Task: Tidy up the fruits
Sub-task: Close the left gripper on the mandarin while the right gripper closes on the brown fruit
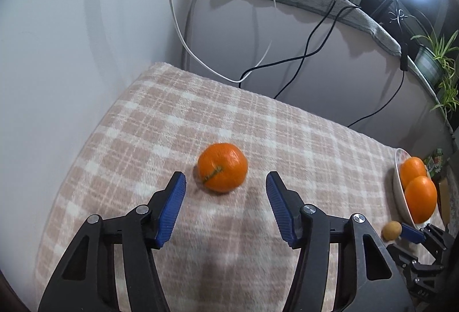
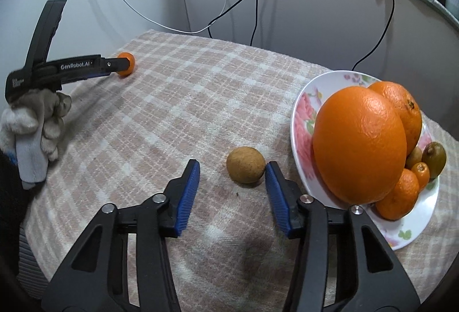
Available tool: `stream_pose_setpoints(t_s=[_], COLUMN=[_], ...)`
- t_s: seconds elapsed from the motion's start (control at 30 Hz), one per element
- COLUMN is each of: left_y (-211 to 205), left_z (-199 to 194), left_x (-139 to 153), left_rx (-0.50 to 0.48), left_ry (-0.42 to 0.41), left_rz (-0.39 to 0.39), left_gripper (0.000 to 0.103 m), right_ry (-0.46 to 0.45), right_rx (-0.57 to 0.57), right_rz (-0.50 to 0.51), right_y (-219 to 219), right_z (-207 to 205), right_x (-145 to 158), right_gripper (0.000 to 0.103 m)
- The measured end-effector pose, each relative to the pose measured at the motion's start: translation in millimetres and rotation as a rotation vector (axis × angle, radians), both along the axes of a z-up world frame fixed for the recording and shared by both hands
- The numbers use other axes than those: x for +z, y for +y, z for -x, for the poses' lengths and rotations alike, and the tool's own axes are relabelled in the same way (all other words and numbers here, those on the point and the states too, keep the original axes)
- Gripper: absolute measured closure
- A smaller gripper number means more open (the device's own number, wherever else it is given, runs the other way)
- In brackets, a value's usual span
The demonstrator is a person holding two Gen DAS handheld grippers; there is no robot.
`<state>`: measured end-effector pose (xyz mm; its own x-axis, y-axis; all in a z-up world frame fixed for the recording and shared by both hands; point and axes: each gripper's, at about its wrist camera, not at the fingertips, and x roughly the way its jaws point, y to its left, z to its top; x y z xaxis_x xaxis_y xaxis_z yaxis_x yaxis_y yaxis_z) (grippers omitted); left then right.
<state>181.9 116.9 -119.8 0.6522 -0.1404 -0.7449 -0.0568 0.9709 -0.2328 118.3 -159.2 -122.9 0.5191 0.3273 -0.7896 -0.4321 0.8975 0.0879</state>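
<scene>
Two fruits lie loose on the checked cloth (image 2: pixel 178 99); the rest sit on the flowered plate (image 2: pixel 304 116).

Left gripper (image 1: pixel 225 185): jaws wide apart, holding nothing. A small orange (image 1: pixel 222 167) lies on the cloth just ahead of the fingertips, roughly centred between them, stem scar turned toward the camera. The right wrist view shows this gripper low over the cloth with its tip at the fruit; contact cannot be told from there.

Right gripper (image 2: pixel 232 171): jaws also apart, empty. A small brown fruit (image 2: pixel 245 164) sits between the tips, well off centre, right beside the right-hand pad (image 2: pixel 276 197), possibly touching it. The plate lies just to the right of that finger, holding a big orange (image 2: pixel 360 144), a second orange (image 2: pixel 401 108) behind it, and smaller fruit (image 2: pixel 434 155) at the far rim.

Judgement, step in hand: close on each loose fruit and carry it to the plate.
- Right side: shift a little rightward before closing, so both pads meet the brown fruit together; otherwise the near pad likely rolls it away.
- Left side: ease forward until the pads flank the widest part of the small orange, then close gently. Round fruit on soft cloth will probably roll under a one-sided push.
- The plate looks crowded; the open patch at its near left rim seems the safest drop spot.
</scene>
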Motion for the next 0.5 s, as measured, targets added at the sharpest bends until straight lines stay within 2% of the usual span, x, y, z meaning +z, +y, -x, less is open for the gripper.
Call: stream_pose_setpoints(t_s=[0.2, 0.27, 0.5], left_y=[2, 2, 1], left_z=[-11, -14, -19], left_x=[-5, -7, -9], left_rx=[-0.005, -0.003, 0.002], left_ry=[0.017, 0.020, 0.016], left_rz=[0.002, 0.003, -0.009], left_gripper=[0.047, 0.051, 0.066], right_ry=[-0.001, -0.005, -0.004], right_rx=[0.004, 0.001, 0.002], right_rz=[0.034, 0.043, 0.037], right_y=[4, 4, 3], right_z=[-2, -2, -2], right_x=[-2, -3, -2], right_gripper=[0.067, 0.073, 0.073])
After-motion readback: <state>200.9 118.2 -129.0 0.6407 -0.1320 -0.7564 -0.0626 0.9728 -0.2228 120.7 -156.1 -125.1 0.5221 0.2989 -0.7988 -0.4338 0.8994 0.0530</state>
